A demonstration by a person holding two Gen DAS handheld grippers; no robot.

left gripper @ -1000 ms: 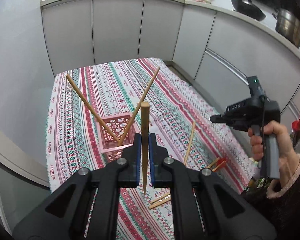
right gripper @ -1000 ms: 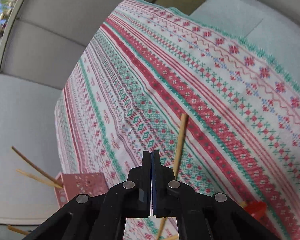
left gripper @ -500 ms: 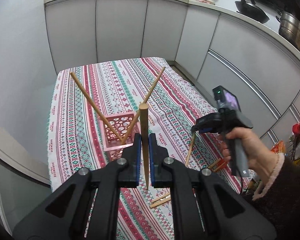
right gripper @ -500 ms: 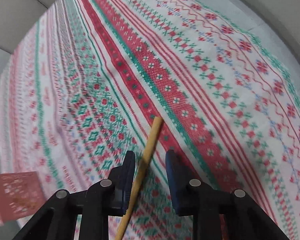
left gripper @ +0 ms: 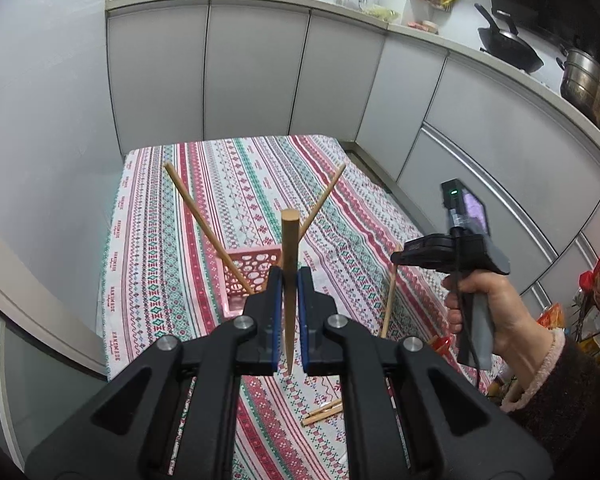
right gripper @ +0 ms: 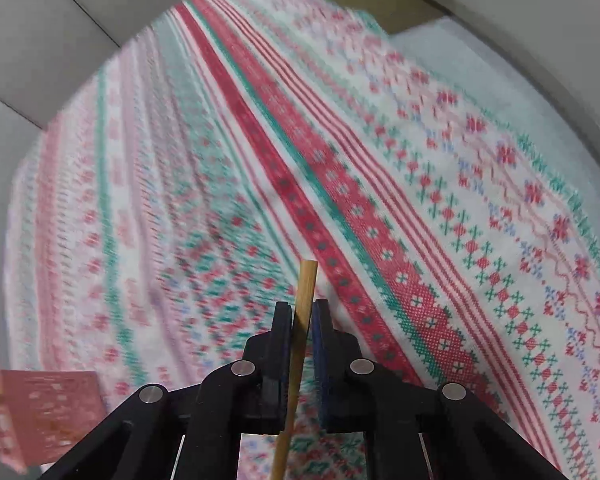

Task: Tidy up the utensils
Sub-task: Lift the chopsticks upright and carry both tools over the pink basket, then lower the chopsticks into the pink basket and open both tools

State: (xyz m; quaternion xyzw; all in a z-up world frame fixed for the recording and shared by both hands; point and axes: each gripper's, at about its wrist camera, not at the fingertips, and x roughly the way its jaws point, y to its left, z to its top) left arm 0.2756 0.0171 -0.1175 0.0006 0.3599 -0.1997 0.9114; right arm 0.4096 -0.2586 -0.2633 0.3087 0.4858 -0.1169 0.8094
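My left gripper [left gripper: 288, 280] is shut on a wooden chopstick [left gripper: 289, 240] and holds it upright above the table, just in front of the pink perforated basket [left gripper: 252, 268]. Two chopsticks [left gripper: 204, 220] lean out of that basket in a V. My right gripper [right gripper: 301, 316] has closed on another chopstick [right gripper: 306, 284], which runs between its jaws and is lifted off the cloth. It also shows at the right of the left wrist view [left gripper: 396, 258], with the chopstick [left gripper: 390, 300] hanging below it. The basket sits at the lower left of the right wrist view [right gripper: 40, 408].
A striped patterned tablecloth [left gripper: 228, 184] covers the table. More chopsticks [left gripper: 322, 412] lie near its front edge, beside a red object [left gripper: 444, 342]. Grey cabinets [left gripper: 256, 76] stand behind and to the right. A pan [left gripper: 512, 52] and pot [left gripper: 584, 80] sit on the counter.
My right gripper dropped over the loose chopstick, closed on it and lifted it. My left gripper rose a little with its chopstick still held.
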